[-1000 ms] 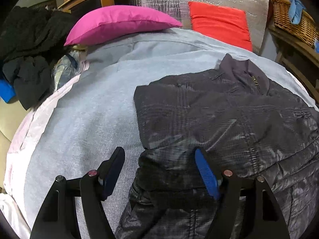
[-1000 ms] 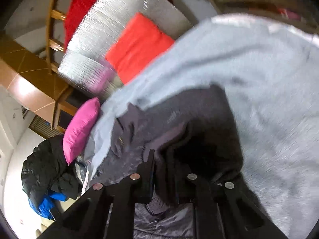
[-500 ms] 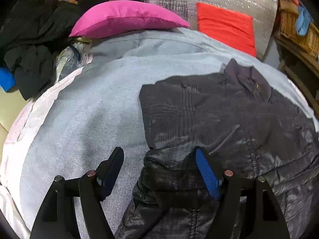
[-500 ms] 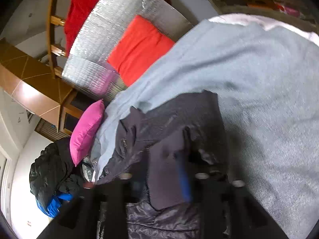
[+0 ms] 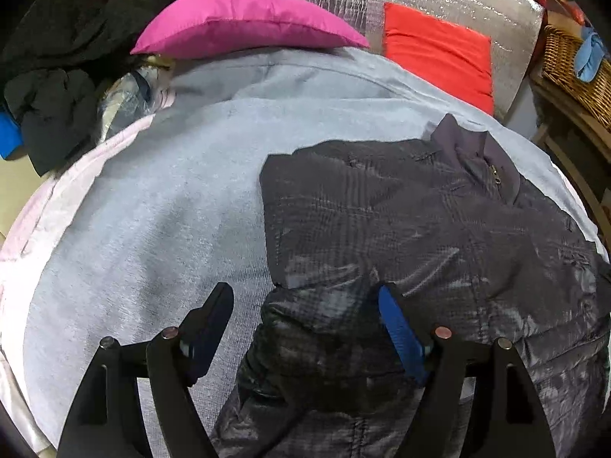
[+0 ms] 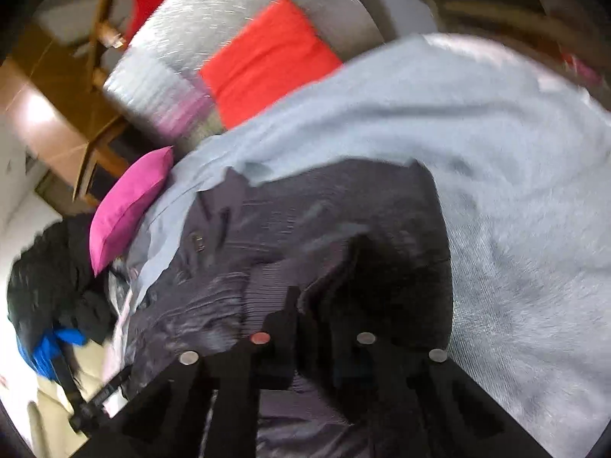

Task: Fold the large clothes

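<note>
On the grey blanket (image 5: 152,229), the left tool (image 5: 305,316) gapes over the jacket (image 5: 420,229).

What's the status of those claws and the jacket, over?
Left claw open over jacket edge. Right claw shut on jacket fabric. Jacket on grey blanket, sleeve folded in. Nothing blocking.

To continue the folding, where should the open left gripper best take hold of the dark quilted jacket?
Probably the dark quilted jacket at its puffed near-left edge, between the open left gripper, coming from the bare grey blanket side: there the edge lifts and bunches, elsewhere it lies flat.
</note>
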The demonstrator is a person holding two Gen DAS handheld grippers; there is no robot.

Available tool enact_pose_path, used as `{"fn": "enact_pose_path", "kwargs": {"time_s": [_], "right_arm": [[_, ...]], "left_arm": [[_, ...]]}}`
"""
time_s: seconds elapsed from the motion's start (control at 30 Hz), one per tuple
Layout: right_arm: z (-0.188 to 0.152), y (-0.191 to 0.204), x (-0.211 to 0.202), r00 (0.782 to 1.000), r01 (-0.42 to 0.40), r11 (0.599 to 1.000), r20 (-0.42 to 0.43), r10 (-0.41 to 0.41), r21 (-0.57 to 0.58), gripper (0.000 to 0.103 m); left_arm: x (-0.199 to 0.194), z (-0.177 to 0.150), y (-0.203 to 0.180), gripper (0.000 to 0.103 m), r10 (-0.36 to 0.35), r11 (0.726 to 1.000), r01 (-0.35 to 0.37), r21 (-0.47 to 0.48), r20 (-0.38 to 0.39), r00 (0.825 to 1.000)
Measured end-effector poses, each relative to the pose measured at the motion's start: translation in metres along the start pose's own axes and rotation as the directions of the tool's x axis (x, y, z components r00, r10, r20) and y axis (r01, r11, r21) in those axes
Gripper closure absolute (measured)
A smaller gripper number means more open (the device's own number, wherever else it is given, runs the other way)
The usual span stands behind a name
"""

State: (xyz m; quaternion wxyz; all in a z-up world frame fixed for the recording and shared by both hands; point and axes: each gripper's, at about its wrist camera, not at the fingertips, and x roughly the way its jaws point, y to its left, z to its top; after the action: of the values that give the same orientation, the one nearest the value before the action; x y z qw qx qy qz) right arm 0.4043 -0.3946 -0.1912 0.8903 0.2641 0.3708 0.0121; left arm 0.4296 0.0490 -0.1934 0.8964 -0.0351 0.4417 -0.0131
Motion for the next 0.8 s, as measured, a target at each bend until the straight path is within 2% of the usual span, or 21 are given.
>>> {"fn": "enact_pose_path", "kwargs": {"time_s": [0.1, 0.13, 0.23, 0.27, 0.3, 0.43, 0.5, 0.53, 0.6, 0.63, 0.67, 0.73, 0.8], "right_arm": [[-0.008, 0.017, -0.024, 0.997, 0.058, 0.996, 0.061, -0.054, -0.074, 0.091], [-0.008, 0.015, -0.023, 0.996, 0.074, 0.995, 0.055, -0.070, -0.072, 0.091], [-0.009, -0.010, 0.008, 0.990, 0.125, 0.992, -0.061, -0.126, -0.012, 0.091], [-0.011, -0.022, 0.022, 0.987, 0.123, 0.992, -0.110, -0.120, 0.021, 0.091], [-0.011, -0.027, 0.026, 0.987, 0.109, 0.993, -0.123, -0.102, 0.046, 0.091], [0.000, -0.035, 0.002, 0.997, 0.014, 0.992, -0.078, -0.005, 0.126, 0.088], [0.003, -0.043, -0.011, 0.999, -0.006, 0.986, -0.047, 0.014, 0.165, 0.087], [0.006, -0.050, -0.018, 0.999, -0.006, 0.982, -0.030, 0.012, 0.191, 0.082], [0.009, -0.063, -0.028, 1.000, -0.022, 0.972, 0.002, 0.022, 0.235, 0.058], [0.010, -0.068, -0.030, 0.999, -0.033, 0.966, 0.015, 0.030, 0.257, 0.022], [0.009, -0.075, -0.035, 0.998, -0.051, 0.956, 0.055, 0.037, 0.288, 0.014], [0.011, -0.078, -0.037, 0.995, -0.080, 0.955, 0.077, 0.060, 0.287, 0.014], [0.013, -0.075, -0.031, 0.996, -0.084, 0.961, 0.045, 0.075, 0.262, 0.014]], "left_arm": [[-0.007, 0.001, -0.002, 0.024, 0.018, 1.000, -0.018, 0.024, 0.033, 0.999], [-0.007, 0.001, -0.002, 0.024, 0.020, 0.999, -0.021, 0.029, 0.031, 0.999], [0.008, -0.002, -0.001, 0.024, 0.021, 0.999, -0.020, 0.041, -0.038, 0.999], [0.014, -0.003, -0.001, 0.023, 0.021, 0.999, -0.018, 0.047, -0.067, 0.998], [0.016, -0.004, -0.001, 0.023, 0.019, 0.999, -0.015, 0.047, -0.079, 0.997], [0.007, -0.002, 0.000, 0.023, 0.031, 0.998, -0.028, 0.047, -0.051, 0.998], [-0.001, 0.000, 0.002, 0.024, 0.029, 0.999, -0.028, 0.037, -0.027, 0.999], [-0.005, 0.002, 0.005, 0.024, 0.024, 0.999, -0.024, 0.028, -0.009, 1.000], [-0.016, 0.006, 0.013, 0.023, -0.008, 1.000, 0.008, -0.006, 0.036, 0.999], [-0.020, 0.007, 0.017, 0.023, -0.022, 0.999, 0.024, -0.023, 0.052, 0.998], [-0.022, 0.009, 0.021, 0.021, -0.035, 0.998, 0.037, -0.042, 0.061, 0.998], [-0.019, 0.010, 0.027, 0.019, -0.039, 0.997, 0.042, -0.065, 0.053, 0.998], [-0.011, 0.011, 0.033, 0.019, -0.039, 0.995, 0.040, -0.090, 0.020, 0.999]]}}
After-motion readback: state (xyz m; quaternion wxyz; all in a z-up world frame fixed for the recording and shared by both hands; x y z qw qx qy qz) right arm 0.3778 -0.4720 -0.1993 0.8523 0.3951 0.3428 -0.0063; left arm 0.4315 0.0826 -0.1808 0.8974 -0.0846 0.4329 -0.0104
